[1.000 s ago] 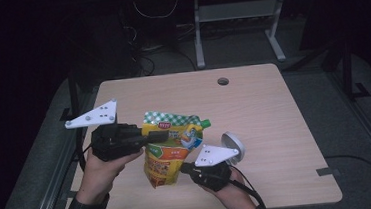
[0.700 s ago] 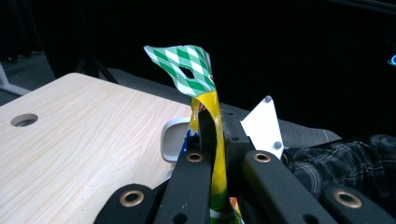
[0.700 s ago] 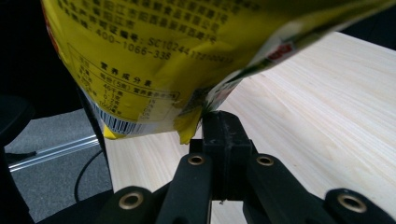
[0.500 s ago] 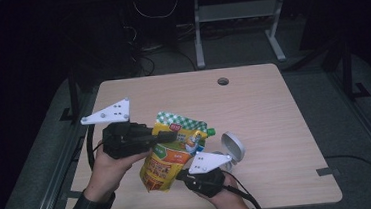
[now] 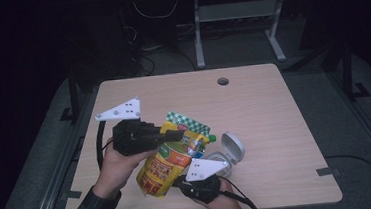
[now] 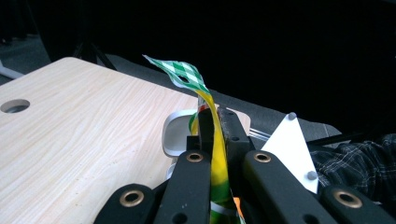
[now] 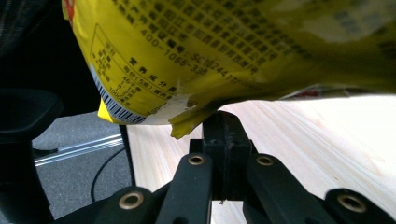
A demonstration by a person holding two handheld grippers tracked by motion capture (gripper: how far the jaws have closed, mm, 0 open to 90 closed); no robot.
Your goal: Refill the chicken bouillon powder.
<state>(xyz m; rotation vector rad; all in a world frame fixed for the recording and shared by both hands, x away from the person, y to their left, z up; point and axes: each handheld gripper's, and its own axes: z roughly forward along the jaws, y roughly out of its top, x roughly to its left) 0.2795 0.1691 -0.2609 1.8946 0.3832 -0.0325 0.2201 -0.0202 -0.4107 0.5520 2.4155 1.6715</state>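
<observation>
Held above the table's (image 5: pixel 274 107) near edge: yellow snack bag (image 5: pixel 170 158), pinched near its green-checked top by the left gripper (image 6: pixel 212 135), jaws closed on it. Right gripper (image 7: pixel 223 123), jaws together, just under the bag's lower edge. White open case (image 5: pixel 227 150) beside.

The far half of my table (image 5: pixel 253 99) is bare, so I can pass there. Near the front edge, the snack bag (image 5: pixel 170 158) and the white case (image 5: pixel 229 148) block me.
</observation>
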